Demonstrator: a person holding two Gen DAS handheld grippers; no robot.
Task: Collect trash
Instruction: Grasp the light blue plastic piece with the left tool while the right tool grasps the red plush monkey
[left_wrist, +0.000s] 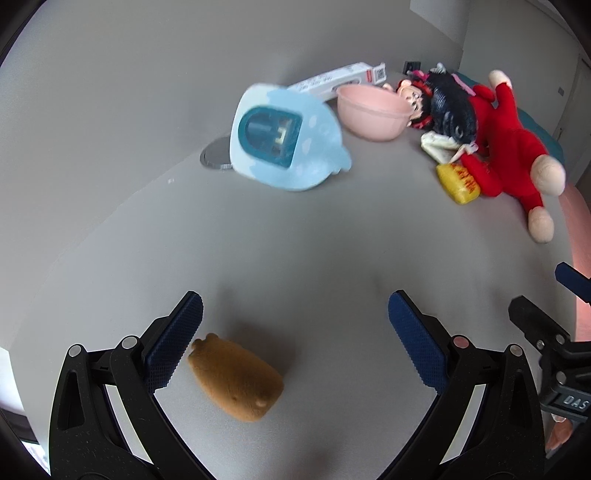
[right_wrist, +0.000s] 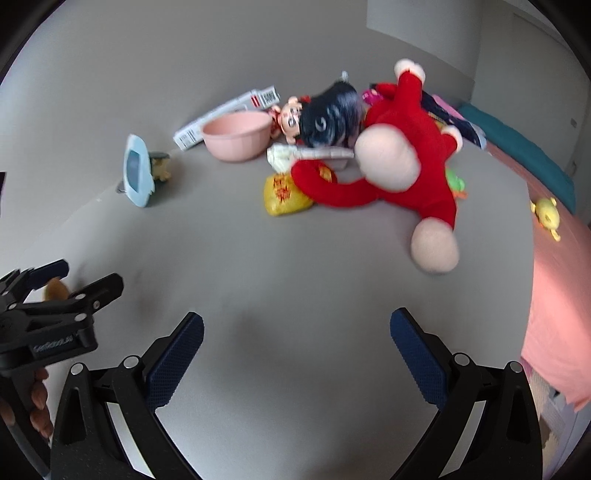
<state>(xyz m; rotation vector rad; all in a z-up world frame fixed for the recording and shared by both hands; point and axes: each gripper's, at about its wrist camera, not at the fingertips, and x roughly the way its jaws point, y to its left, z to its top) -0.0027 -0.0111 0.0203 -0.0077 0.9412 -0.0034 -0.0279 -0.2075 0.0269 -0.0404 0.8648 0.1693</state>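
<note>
The left gripper (left_wrist: 295, 343) hangs over the grey worktop (left_wrist: 295, 240) with jaws spread wide, a small brown plush piece (left_wrist: 236, 380) lying between them, just beside the left pad and well clear of the right. The right gripper (right_wrist: 297, 350) is likewise spread, with only bare worktop between its jaws. Beyond both lies open surface, then a red plush doll (right_wrist: 406, 166), yellow packet (right_wrist: 284, 195), pink bowl (right_wrist: 236, 136) and blue clock (left_wrist: 273, 136); a pink edge (right_wrist: 554, 295) borders the right side.

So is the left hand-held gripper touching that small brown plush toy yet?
Cannot tell. In the left wrist view the left hand-held gripper is open around the small brown plush toy; its left pad sits right at the toy's edge, with no clear gap.
</note>
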